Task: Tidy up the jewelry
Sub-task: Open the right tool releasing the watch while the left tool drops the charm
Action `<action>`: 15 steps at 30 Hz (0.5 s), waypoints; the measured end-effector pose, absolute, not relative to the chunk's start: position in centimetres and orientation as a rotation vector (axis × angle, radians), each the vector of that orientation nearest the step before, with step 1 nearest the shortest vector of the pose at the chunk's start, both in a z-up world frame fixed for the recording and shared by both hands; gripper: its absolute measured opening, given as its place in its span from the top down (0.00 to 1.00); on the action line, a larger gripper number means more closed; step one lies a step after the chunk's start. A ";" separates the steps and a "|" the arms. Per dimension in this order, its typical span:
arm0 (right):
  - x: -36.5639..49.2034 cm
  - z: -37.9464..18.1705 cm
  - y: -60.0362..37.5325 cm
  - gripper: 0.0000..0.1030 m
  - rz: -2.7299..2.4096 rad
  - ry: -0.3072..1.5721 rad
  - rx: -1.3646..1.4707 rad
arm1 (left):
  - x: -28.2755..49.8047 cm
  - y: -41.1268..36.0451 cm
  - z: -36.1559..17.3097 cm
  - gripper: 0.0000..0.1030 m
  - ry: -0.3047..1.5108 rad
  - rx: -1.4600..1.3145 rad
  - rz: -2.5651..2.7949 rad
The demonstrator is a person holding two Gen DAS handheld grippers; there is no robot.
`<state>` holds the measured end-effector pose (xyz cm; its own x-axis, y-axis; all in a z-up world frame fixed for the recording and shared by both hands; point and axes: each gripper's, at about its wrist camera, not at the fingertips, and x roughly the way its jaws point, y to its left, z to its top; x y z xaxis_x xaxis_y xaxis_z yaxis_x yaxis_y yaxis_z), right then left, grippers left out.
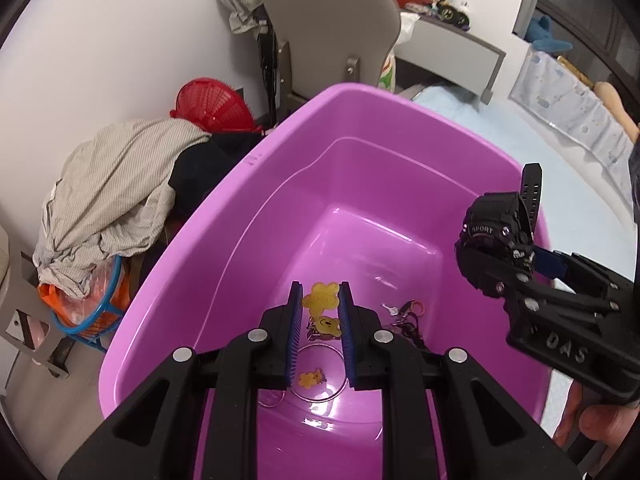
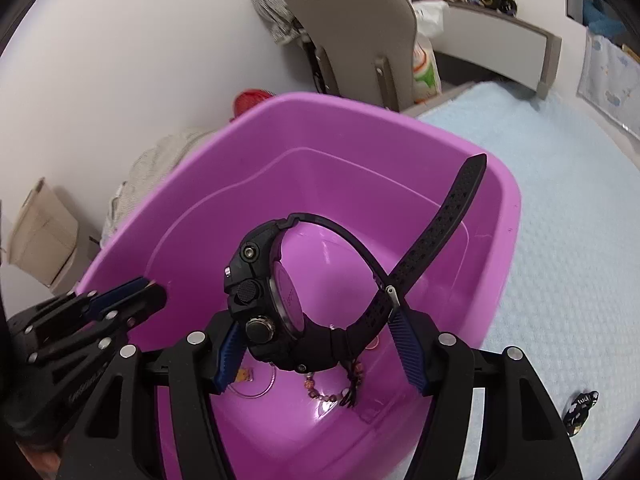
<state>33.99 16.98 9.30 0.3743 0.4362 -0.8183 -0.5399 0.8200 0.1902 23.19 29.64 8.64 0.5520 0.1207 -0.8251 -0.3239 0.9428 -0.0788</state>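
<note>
A purple plastic tub (image 1: pixel 280 184) sits on a light blue bedspread; it also shows in the right wrist view (image 2: pixel 200 208). On its floor lie yellow bear charms (image 1: pixel 322 300), a clear ring (image 1: pixel 320 372) and a beaded bracelet (image 2: pixel 332 388). My left gripper (image 1: pixel 319 336) is open and empty above the charms, inside the tub. My right gripper (image 2: pixel 320 344) is shut on a black sport watch (image 2: pixel 272 292) and holds it above the tub; the watch also shows in the left wrist view (image 1: pixel 496 240).
A grey chair (image 1: pixel 332 28) stands behind the tub. A clothes pile (image 1: pixel 116 196), a red basket (image 1: pixel 212 108) and a blue basket (image 1: pixel 100 312) lie left of it. A small black patterned item (image 2: pixel 580 412) lies on the bedspread (image 2: pixel 560 220) at right.
</note>
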 end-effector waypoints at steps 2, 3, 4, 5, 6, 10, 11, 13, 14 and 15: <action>34.7 8.7 17.4 0.40 0.613 1.044 -0.120 | 23.6 29.8 8.2 0.82 0.976 -0.232 0.274; 34.8 8.5 17.6 0.39 0.607 1.052 -0.127 | 23.7 29.9 8.0 0.82 0.984 -0.232 0.278; 35.1 8.4 17.9 0.38 0.593 1.060 -0.144 | 23.7 29.9 7.8 0.78 0.991 -0.232 0.284; 35.2 8.3 18.3 0.36 0.582 1.068 -0.159 | 23.7 29.9 7.8 0.76 0.996 -0.231 0.289; 35.4 8.2 18.5 0.36 0.577 1.073 -0.169 | 23.6 29.9 7.7 0.71 0.998 -0.231 0.291; 35.4 8.1 18.6 0.28 0.582 1.065 -0.150 | 23.1 30.0 8.5 0.31 0.959 -0.215 0.330; 35.3 8.1 18.5 0.28 0.579 1.065 -0.144 | 22.9 30.0 8.7 0.31 0.947 -0.205 0.338; 35.1 8.1 18.0 0.28 0.586 1.068 -0.129 | 22.9 29.9 8.7 0.31 0.951 -0.194 0.343; 35.0 8.3 17.8 0.28 0.589 1.063 -0.128 | 22.8 29.9 8.7 0.31 0.952 -0.199 0.342; 34.8 8.4 17.6 0.28 0.598 1.063 -0.117 | 22.7 30.0 8.6 0.31 0.954 -0.207 0.343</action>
<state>34.76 17.56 8.40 0.3449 0.4042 -0.8472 -0.5141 0.8365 0.1898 22.67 29.98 8.60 0.5307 0.1948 -0.8248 -0.3750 0.9268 -0.0224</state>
